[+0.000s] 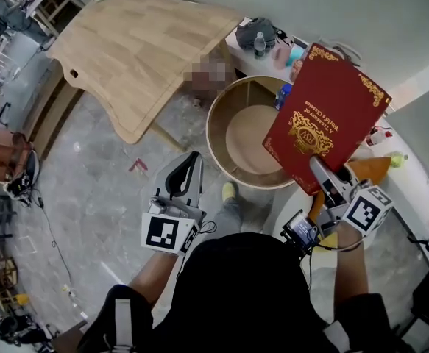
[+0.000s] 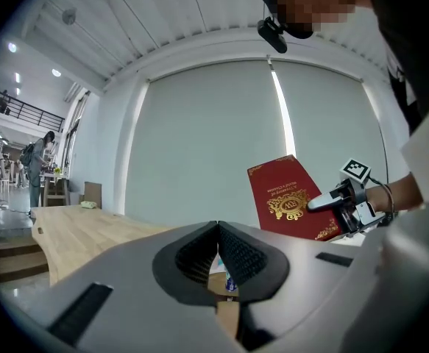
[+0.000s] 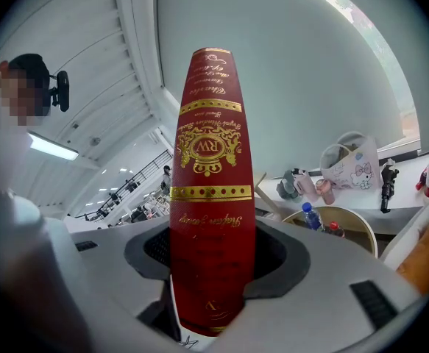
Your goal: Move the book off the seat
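Note:
A red hardback book (image 1: 324, 112) with gold print is held up in the air, tilted, over the right edge of a round wooden tub seat (image 1: 245, 134). My right gripper (image 1: 315, 162) is shut on its lower edge. In the right gripper view the book's spine (image 3: 210, 175) stands upright between the jaws of the right gripper (image 3: 210, 245). My left gripper (image 1: 190, 159) hovers left of the seat over the floor, apart from the book. Its jaws meet with nothing between them in the left gripper view (image 2: 218, 230), where the book (image 2: 288, 197) shows to the right.
A large pale wooden table (image 1: 140, 43) stands at the upper left. A white counter (image 1: 413, 175) runs along the right, with a dark bag (image 1: 258, 29), a water bottle (image 1: 259, 45) and a printed bag (image 3: 354, 171). Grey floor (image 1: 96, 197) lies below the left gripper.

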`<state>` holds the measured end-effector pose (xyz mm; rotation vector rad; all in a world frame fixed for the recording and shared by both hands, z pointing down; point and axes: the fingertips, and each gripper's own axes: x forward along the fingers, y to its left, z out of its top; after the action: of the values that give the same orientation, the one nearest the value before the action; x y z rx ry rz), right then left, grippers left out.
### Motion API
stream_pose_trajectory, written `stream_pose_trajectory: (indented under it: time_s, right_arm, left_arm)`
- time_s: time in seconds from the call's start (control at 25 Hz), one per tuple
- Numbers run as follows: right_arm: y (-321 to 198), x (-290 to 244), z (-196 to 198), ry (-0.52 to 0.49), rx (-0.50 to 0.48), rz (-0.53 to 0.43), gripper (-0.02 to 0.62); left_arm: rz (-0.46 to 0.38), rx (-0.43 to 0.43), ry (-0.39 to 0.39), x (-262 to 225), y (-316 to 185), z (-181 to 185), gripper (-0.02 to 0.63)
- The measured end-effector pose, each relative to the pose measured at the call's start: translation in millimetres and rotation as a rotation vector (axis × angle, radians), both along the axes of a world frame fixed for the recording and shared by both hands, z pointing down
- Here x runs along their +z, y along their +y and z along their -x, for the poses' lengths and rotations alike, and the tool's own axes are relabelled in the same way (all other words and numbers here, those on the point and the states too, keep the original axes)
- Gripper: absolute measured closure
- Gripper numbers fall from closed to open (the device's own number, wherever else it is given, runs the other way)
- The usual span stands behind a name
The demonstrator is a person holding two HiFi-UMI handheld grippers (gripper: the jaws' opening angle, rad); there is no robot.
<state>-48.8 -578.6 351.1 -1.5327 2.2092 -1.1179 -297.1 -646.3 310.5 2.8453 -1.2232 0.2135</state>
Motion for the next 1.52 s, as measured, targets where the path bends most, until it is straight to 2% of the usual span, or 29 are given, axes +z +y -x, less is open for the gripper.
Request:
stream_pose_trajectory:
  time_s: [0.4, 0.72, 0.92, 1.2, 1.52]
  right_arm:
    - [-60, 15, 8, 0.012, 0.068, 0.051, 0.354]
    - [-102, 44, 26, 0.010, 0.080, 0.114, 0.353]
    - [-118, 74, 47, 0.011, 0.030, 0.167, 0.354]
    - [-130, 138, 63, -0.002, -0.083, 0.307, 0.354]
    - [-128, 243, 61, -0.060, -0.167, 0.467, 0.354]
  left_arm:
    - [0.034, 0.078, 0.004, 12, -81, 2, 0.592]
    - [0.064, 0.120, 0.024, 32, -138, 1, 0.592]
    - [0.097, 0.133, 0.023, 53, -158, 1, 0.592]
    - [0.146, 0.151, -0.003, 75, -166, -15, 0.592]
    - [0.205, 0.135, -0.077, 119, -179, -32, 0.592]
